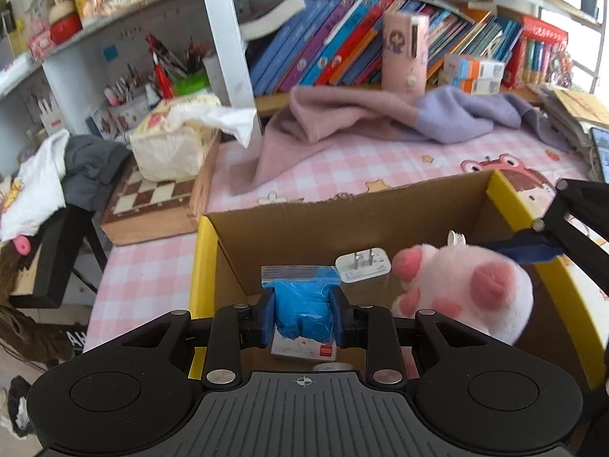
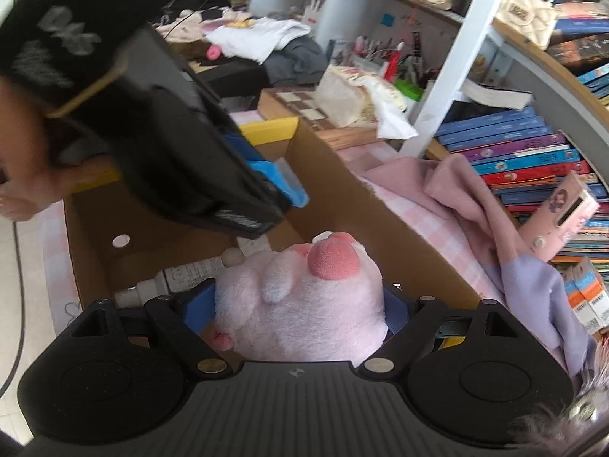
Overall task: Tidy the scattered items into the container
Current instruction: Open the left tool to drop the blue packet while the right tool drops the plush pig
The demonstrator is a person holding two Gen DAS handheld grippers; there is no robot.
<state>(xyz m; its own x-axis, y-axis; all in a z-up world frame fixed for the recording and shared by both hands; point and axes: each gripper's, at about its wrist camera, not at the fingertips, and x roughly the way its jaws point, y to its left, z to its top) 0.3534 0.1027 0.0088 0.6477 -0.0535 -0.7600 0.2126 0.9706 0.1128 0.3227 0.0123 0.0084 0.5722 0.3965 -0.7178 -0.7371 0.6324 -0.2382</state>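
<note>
In the view from your left wrist, your left gripper [image 1: 303, 314] is clenched on a small zip bag of blue material [image 1: 302, 304], its blue pads [image 1: 267, 314] pressing the bag from both sides. You hold it over the near part of the cardboard box [image 1: 342, 209], whose rim is edged in yellow. Inside the box, just right of the bag, a white charger plug [image 1: 363, 266] leans with its prongs up, and under the bag lies a small white card or packet [image 1: 304, 348]. To the right, the pink plush paw [image 1: 464, 289] hangs above the box interior, with a blue pad of your right gripper [image 1: 521, 247] touching its far right side. A coin-like disc [image 1: 456, 238] shows just beyond the paw. Beyond the box, on the pink checked cloth [image 1: 342, 160], a pink and lilac garment [image 1: 380, 114] lies crumpled; far left sits a chessboard case [image 1: 152, 205] with a tissue pack [image 1: 175, 148] on it.

In the view from your right wrist, your right gripper [image 2: 300, 304] grasps the plush paw [image 2: 300, 301], fingers spread wide around its bulk, a blue pad [image 2: 200, 304] against its left side. You hold it above the cardboard box [image 2: 361, 221]. Your left gripper [image 2: 190, 144] crosses the upper left, with the blue bag [image 2: 285, 179] at its tip over the box. On the box floor, left of the paw, lie a white bottle [image 2: 182, 276] on its side and a round disc [image 2: 121, 242]. The pink and lilac garment [image 2: 475, 209] lies to the right, outside the box.
</note>
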